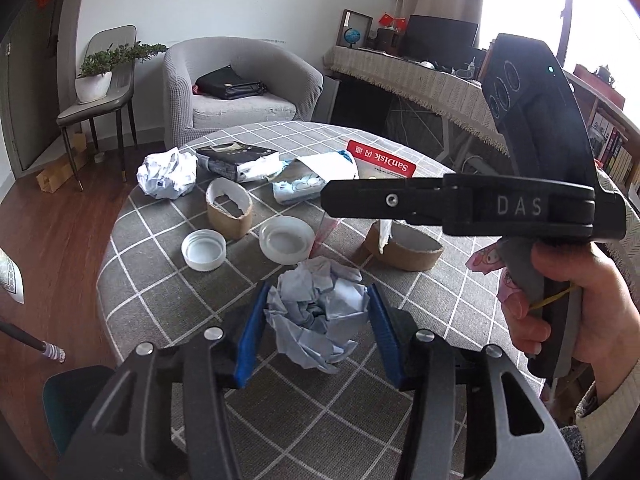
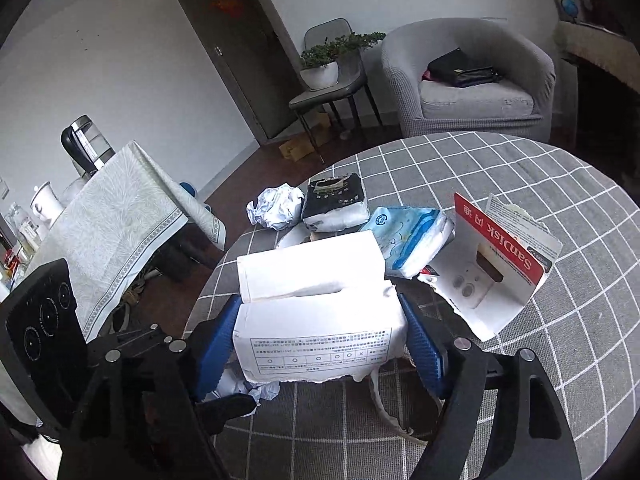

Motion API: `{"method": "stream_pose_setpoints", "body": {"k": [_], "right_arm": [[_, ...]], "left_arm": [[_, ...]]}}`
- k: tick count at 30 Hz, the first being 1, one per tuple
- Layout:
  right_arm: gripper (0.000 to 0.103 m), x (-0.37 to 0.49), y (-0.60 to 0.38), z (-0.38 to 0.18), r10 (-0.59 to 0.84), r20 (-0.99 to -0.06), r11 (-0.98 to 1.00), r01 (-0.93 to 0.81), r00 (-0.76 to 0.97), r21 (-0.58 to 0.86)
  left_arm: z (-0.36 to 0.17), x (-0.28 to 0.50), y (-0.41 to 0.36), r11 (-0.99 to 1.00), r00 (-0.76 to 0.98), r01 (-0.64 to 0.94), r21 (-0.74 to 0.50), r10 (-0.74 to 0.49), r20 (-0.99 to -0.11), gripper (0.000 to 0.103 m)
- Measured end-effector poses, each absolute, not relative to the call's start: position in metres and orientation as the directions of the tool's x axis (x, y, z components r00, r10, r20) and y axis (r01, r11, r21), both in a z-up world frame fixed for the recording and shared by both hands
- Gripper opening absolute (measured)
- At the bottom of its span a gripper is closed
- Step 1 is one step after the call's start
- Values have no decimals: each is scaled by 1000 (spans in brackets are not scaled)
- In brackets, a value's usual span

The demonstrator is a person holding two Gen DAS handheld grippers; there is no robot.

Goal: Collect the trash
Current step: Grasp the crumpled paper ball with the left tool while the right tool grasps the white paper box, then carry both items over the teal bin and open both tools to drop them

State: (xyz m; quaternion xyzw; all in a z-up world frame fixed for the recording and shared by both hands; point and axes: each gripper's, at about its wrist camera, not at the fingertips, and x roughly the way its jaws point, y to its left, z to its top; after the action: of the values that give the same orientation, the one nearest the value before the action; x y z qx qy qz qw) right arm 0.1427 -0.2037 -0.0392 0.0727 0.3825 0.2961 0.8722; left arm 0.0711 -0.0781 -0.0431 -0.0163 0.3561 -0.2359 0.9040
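Observation:
On the round table with a grey checked cloth (image 1: 168,300), a crumpled pale-blue paper ball (image 1: 318,316) sits between the blue pads of my left gripper (image 1: 320,332), which press on both its sides. My right gripper (image 2: 320,344) has its blue pads against the two sides of a torn white carton (image 2: 320,328) with a printed table on its face. In the left wrist view the right gripper's black body (image 1: 520,204) crosses the frame from the right, held by a hand (image 1: 580,312).
Beyond lie a second crumpled paper ball (image 1: 168,174), a black-and-white tissue pack (image 1: 240,160), a blue tissue pack (image 2: 412,236), a red SanDisk card (image 2: 500,256), two brown cardboard rings (image 1: 230,208) and two white lids (image 1: 204,248). A grey armchair (image 1: 240,80) stands behind the table.

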Motion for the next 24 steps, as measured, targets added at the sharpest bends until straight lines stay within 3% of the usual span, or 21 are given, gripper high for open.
{"method": "stream_pose_setpoints", "body": {"k": [5,14,24], "right_arm": [[78,138,-195,-24,580,-591,810,-474,561,345],[78,129,-147,0,622,-539,775,-546,568,319],[78,115,-50,-13,642,-580,723,-647,501,242]], "left_arm": [[-32,66,-54,900,665,384,-208,-426,-614,52],[-24,57,26,973,754,167,-158,-229,-616,52],[-58,50,113,996,719,-20,-88,-47,-694,53]]}}
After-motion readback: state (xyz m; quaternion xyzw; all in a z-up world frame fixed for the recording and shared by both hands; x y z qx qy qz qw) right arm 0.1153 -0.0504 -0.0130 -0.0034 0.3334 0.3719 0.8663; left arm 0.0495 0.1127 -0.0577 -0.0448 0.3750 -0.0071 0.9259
